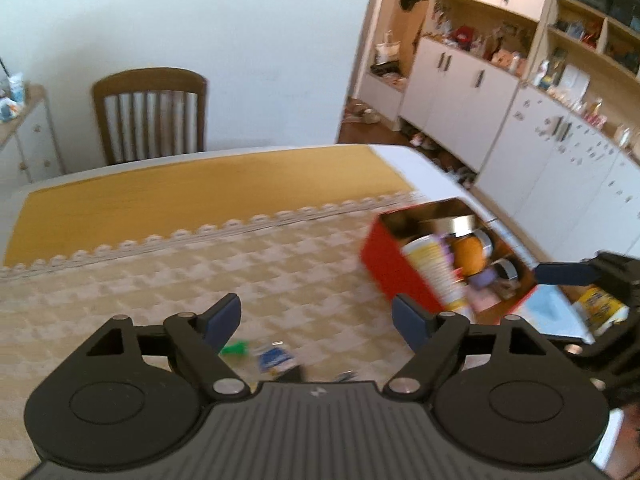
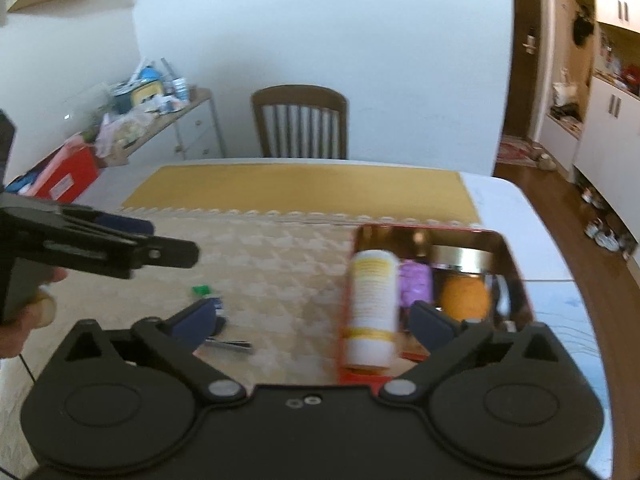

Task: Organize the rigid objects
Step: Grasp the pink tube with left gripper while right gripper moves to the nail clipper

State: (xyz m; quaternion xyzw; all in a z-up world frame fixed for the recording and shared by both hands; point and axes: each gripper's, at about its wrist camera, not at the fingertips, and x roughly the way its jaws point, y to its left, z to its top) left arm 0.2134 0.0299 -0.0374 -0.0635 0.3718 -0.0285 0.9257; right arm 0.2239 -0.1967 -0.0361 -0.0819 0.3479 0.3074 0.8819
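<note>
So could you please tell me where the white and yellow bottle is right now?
The white and yellow bottle lies in the red tin, along its left wall beside a purple item; the right wrist view shows it ahead, between the open fingers.

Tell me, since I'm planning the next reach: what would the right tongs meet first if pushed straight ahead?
Probably the white-and-yellow bottle lying in the red tin: it sits between the open right tongs, just ahead. Blur leaves depth uncertain.
</note>
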